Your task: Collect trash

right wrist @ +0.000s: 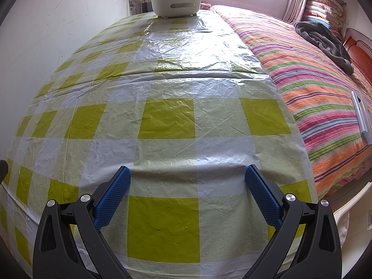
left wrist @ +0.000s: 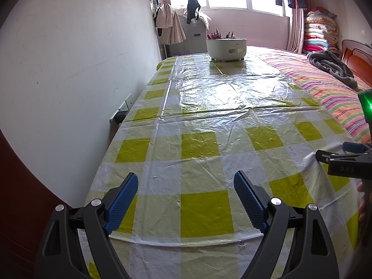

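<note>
A white round bin (left wrist: 226, 48) with red and brown wrappers poking out of its top stands at the far end of the table (left wrist: 209, 121); it also shows in the right wrist view, bin (right wrist: 176, 3). My left gripper (left wrist: 186, 181) hovers open over the near edge of the yellow-checked plastic cloth, nothing between its blue pads. My right gripper (right wrist: 187, 174) is open too, over the near part of the table (right wrist: 167, 86), empty. The right gripper's body (left wrist: 344, 160) shows at the right edge of the left wrist view. No loose trash shows on the cloth.
A white wall (left wrist: 69, 69) with a socket (left wrist: 126, 104) runs along the table's left side. A bed with a striped cover (right wrist: 313, 88) adjoins the right side, with a grey blanket (right wrist: 325, 41) and a remote (right wrist: 361, 116) on it. Folded quilts (left wrist: 319, 32) are stacked by the window.
</note>
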Tool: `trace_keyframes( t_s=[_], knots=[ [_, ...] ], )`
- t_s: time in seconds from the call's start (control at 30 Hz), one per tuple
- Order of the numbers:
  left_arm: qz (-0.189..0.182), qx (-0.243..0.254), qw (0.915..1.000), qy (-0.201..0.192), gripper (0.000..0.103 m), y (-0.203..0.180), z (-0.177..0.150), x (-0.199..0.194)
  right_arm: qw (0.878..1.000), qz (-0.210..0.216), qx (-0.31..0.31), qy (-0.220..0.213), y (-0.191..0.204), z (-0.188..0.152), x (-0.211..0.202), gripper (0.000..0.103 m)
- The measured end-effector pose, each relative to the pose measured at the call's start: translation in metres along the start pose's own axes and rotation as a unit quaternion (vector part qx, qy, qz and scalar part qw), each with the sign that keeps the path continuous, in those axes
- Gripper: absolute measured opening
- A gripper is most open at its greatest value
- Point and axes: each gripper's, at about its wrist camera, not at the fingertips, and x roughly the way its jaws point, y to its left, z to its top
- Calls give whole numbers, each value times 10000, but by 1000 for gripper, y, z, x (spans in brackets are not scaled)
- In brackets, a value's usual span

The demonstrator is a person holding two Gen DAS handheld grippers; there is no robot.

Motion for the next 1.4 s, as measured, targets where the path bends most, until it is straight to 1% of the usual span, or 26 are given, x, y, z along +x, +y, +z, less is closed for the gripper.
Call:
trace_keyframes(
  t_s=[0.27,0.4,0.5,0.57,0.6,0.67,0.7,0.77,0.8,0.87,0.93,1.0,1.1,1.17,1.3,1.4],
  knots=[
    [-30,-4,10000,12,82,-1,0,0,10000,2,-1,0,0,0,0,98],
    [-216,-10,9998,-31,82,-2,1,-1,10000,1,-1,-1,0,0,0,98],
    [-667,-64,9977,-125,82,-6,3,-8,10000,2,-3,0,0,0,0,98],
    [-1005,-140,9945,-245,82,-7,3,-14,10000,3,-4,0,0,0,0,98],
    [-1076,-196,9934,-352,82,-8,3,-18,10000,4,-5,0,0,0,0,98],
    [-989,-192,9934,-558,82,-9,2,-25,10000,4,-4,0,0,0,0,98],
    [-929,-140,9937,-608,82,-11,2,-26,10000,4,-5,1,0,0,0,98],
    [-692,-100,9956,-625,82,-14,1,-25,10000,3,-5,0,0,0,0,98],
    [-603,-92,9963,-610,82,-14,2,-24,10000,4,-4,0,0,0,0,98],
    [-591,-102,9968,-521,82,-12,3,-19,10000,3,-5,1,0,0,0,98],
    [-578,-239,9976,-291,82,-6,4,-11,10000,4,-4,0,0,0,0,98],
    [-633,-403,9970,-194,82,0,4,-7,10000,4,-4,1,0,0,0,98],
    [-477,-455,9977,-180,82,3,3,-5,10000,4,-4,1,0,0,0,98],
    [-439,-453,9979,-133,82,4,2,-2,10000,5,-4,0,0,0,0,98],
    [-485,-477,9977,-14,82,4,0,2,10000,4,-5,0,0,0,0,98],
    [-483,-460,9978,1,82,5,-1,2,10000,4,-5,1,0,0,0,98]
  ],
)
